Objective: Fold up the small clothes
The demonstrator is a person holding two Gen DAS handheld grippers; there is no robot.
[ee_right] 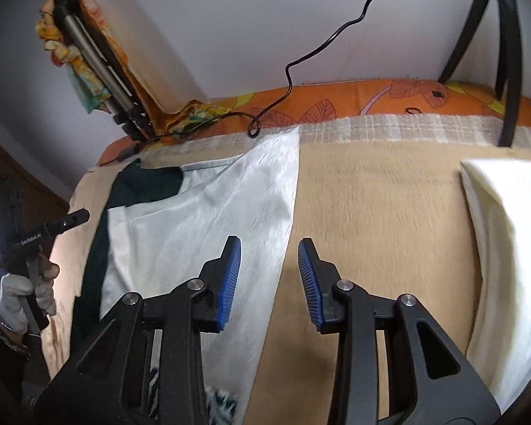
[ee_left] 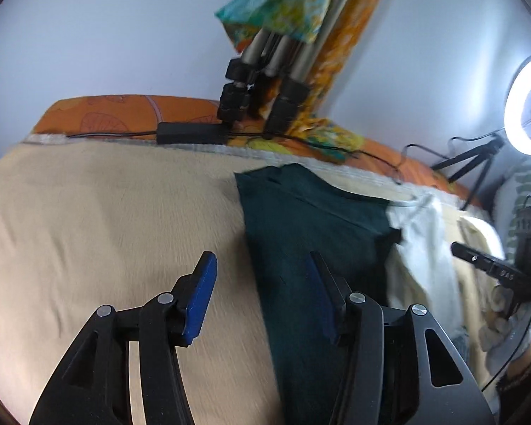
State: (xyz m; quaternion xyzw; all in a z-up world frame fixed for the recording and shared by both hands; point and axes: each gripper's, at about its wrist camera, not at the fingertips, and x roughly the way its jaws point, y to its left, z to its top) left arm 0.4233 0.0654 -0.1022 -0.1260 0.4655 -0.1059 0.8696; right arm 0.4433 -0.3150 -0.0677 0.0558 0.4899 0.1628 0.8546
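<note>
A dark green garment (ee_left: pixel 311 233) lies flat on the beige blanket (ee_left: pixel 106 212), with a white garment (ee_left: pixel 421 241) over its right part. My left gripper (ee_left: pixel 262 265) is open and empty, above the green garment's left edge. In the right wrist view the white garment (ee_right: pixel 201 219) lies spread, with the green one (ee_right: pixel 145 184) showing at its far left. My right gripper (ee_right: pixel 269 251) is open and empty, above the white garment's right edge. The other hand-held gripper shows in each view, in the left wrist view (ee_left: pixel 478 258) and in the right wrist view (ee_right: pixel 53 228).
A cream folded cloth (ee_right: pixel 506 248) lies at the right of the bed. A tripod (ee_left: pixel 265 81) draped in patterned fabric, cables and a black box (ee_left: pixel 191 132) stand at the far edge by the wall. A ring light (ee_left: pixel 529 106) on a small stand glows at far right.
</note>
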